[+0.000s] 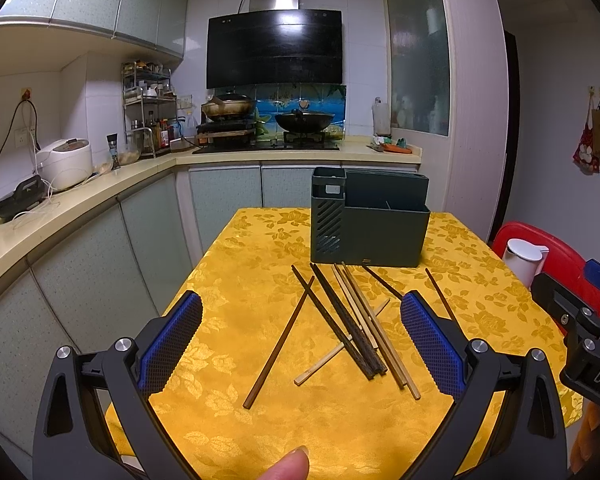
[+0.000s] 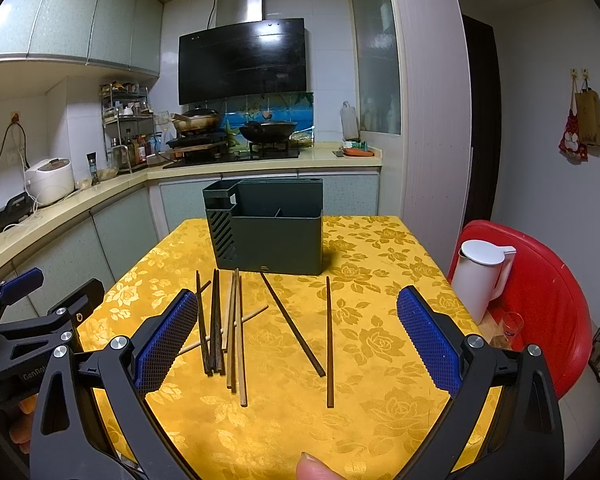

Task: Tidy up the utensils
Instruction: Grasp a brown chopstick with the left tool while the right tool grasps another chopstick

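Both claws, left (image 1: 300, 344) and right (image 2: 296, 340), gape wide over roughly ten chopsticks (image 2: 236, 332) before one holder (image 2: 276, 236).

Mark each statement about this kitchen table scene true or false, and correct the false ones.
1. The chopsticks lie loose on the yellow tablecloth. True.
2. The dark green holder lies tipped on its side. False: it stands upright.
3. The right gripper is shut on a chopstick. False: its fingers are spread open, holding nothing.
4. The left gripper is open. True.
5. A white jug sits on a red chair. True.
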Motion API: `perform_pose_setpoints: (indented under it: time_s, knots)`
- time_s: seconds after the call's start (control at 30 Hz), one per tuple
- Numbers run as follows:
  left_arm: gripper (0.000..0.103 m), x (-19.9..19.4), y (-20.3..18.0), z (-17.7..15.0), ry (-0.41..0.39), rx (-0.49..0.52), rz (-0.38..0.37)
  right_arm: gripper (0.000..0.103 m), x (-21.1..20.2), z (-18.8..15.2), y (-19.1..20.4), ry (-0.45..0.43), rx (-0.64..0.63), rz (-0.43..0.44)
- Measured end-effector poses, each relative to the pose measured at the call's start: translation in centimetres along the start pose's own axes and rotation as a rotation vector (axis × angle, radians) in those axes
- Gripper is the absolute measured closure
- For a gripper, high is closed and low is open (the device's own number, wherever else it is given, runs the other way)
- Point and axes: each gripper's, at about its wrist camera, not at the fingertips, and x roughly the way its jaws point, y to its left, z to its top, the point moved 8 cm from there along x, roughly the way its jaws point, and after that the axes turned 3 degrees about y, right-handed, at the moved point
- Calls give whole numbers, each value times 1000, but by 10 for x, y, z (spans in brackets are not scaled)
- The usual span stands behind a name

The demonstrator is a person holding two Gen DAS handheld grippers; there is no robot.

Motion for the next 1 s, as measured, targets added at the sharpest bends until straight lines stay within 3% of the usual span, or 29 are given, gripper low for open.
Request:
perform_pose_setpoints:
  time_s: [0.17, 0.4, 0.7, 0.83, 1.0]
  knots:
    - [7, 13, 7, -7, 34, 3, 14, 6, 12, -11, -4, 43, -2, -13]
    - [7, 55, 41, -27, 143, -3, 63, 6, 44, -43, -17, 159, -38, -56]
    - [8, 107, 72, -73, 285, 1, 12, 6, 82, -94, -51, 310, 0, -75]
    - [29, 117, 65, -96, 330, 69, -14, 6, 90, -108, -59, 328, 23, -49]
    - [53, 127, 61, -115, 388, 61, -50, 7, 96, -119, -51, 339, -12, -23]
